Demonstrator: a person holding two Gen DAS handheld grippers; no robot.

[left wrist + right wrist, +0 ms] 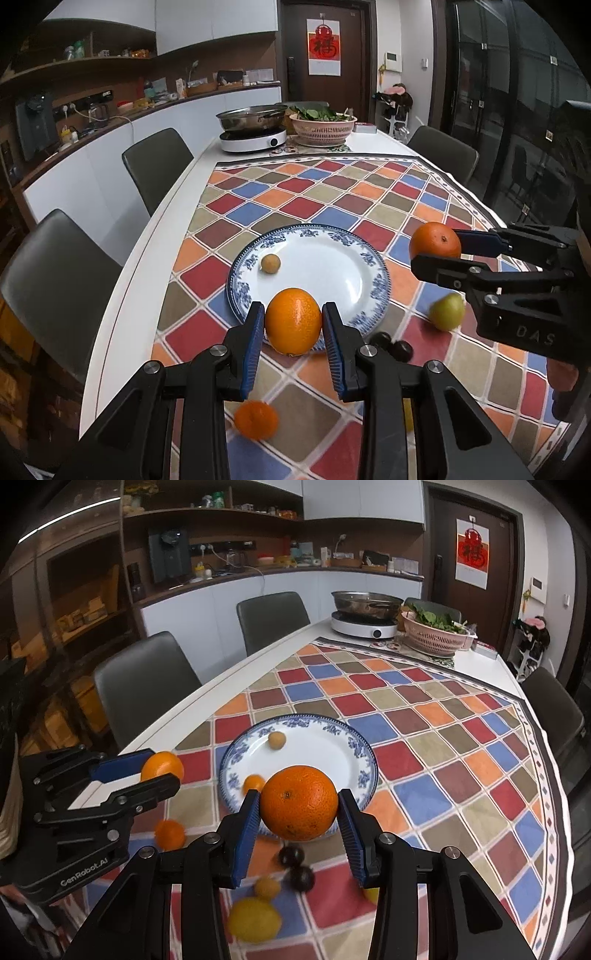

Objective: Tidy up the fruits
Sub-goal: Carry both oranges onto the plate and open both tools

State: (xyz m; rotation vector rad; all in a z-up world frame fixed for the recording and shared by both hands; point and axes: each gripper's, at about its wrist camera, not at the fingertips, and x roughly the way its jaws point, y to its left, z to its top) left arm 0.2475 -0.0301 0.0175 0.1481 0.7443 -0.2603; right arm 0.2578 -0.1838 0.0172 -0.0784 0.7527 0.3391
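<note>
My left gripper (293,317) is shut on a smooth orange (293,320) above the near rim of a blue-and-white plate (332,266). A small tan fruit (270,264) lies on the plate. My right gripper (299,805) is shut on a larger orange (299,803), held above the plate's (325,749) near edge; it shows in the left wrist view (435,242) to the right of the plate. The left gripper shows in the right wrist view (162,771) at the left with its orange (162,764).
Loose fruit lies on the checkered cloth: a green fruit (447,312), dark plums (295,866), small oranges (170,834), a lemon (253,919). An induction cooker with pan (253,138) and a pink basket of greens (323,129) stand at the far end. Chairs line the table.
</note>
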